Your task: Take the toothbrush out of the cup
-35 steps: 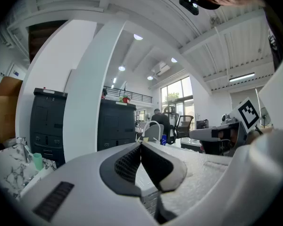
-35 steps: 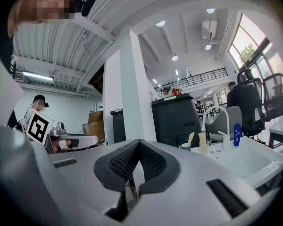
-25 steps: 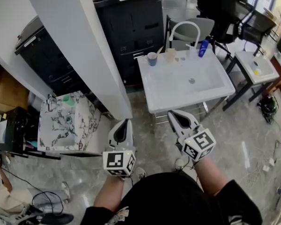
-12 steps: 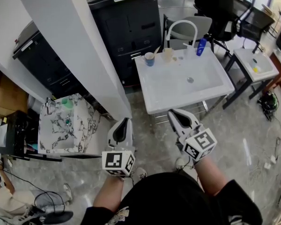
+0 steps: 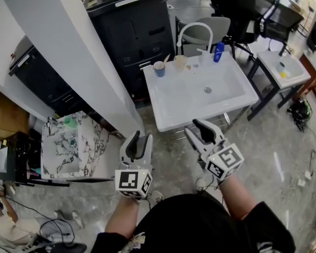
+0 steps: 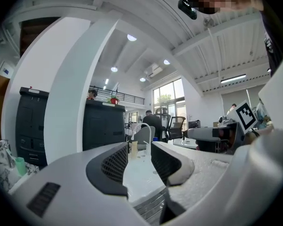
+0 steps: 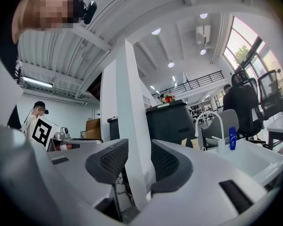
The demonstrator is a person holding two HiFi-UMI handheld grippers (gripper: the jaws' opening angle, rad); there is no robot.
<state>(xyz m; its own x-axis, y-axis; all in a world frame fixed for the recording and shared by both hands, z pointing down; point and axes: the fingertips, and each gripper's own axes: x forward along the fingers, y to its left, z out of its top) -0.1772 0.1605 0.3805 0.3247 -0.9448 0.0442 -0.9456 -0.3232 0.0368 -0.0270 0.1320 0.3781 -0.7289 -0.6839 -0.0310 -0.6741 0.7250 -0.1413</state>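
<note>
While both my claws hang level just short of the white sink point(image 5: 171, 121), neither grips anything: the left claw point(image 5: 138, 139) and right claw point(image 5: 197, 130) have just been opening, and their jaws stand partway apart with only air between. What I'm after, the toothbrush point(image 5: 166, 59), is a pale stick at the sink's far left corner, well apart from both claws, roughly twelve o'clock from the left one and eleven o'clock from the right. Neither is clearly nearer. Its long axis stands steep, top tipped toward one o'clock. It rises between a blue cup point(image 5: 159, 69) and a beige cup point(image 5: 179, 62); I judge it sits in the blue one, though that is too small to settle. Whether the beige cup holds anything I cannot tell
</note>
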